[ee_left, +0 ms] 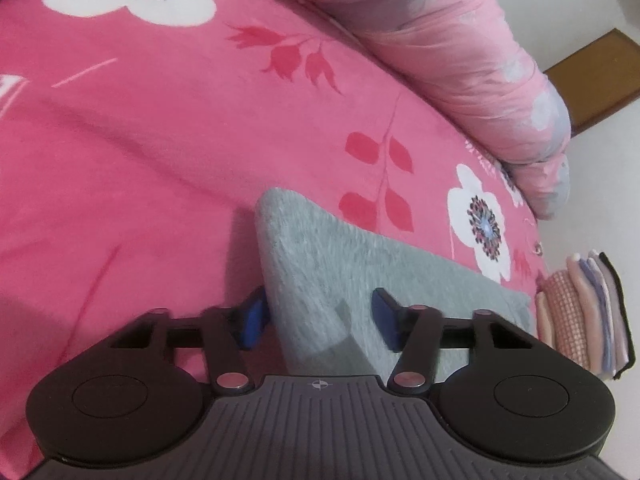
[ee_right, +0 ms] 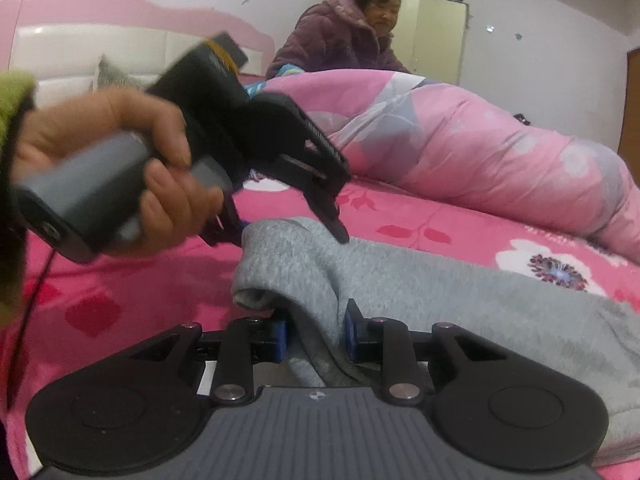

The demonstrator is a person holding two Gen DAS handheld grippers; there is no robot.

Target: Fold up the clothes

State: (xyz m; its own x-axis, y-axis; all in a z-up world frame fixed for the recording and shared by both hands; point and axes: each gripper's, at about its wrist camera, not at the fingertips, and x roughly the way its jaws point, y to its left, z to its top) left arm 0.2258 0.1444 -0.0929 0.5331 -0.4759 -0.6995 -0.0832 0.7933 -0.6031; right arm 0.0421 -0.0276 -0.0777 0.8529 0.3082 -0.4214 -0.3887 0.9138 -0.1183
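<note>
The grey garment is a soft, fuzzy knit, matt, with a ribbed hem. The bedsheet under it is matt printed cloth, faintly napped. Along the bed's far edge the quilt is smooth, slightly sheeny fabric, puffed and wrinkled. Both grippers are matt black plastic with ribbed bodies, shiny metal pins and blue rubbery pads.

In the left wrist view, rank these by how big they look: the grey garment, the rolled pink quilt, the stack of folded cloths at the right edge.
1. rolled pink quilt
2. grey garment, though it sits much nearer the camera, so its true rank is unsure
3. stack of folded cloths
</note>
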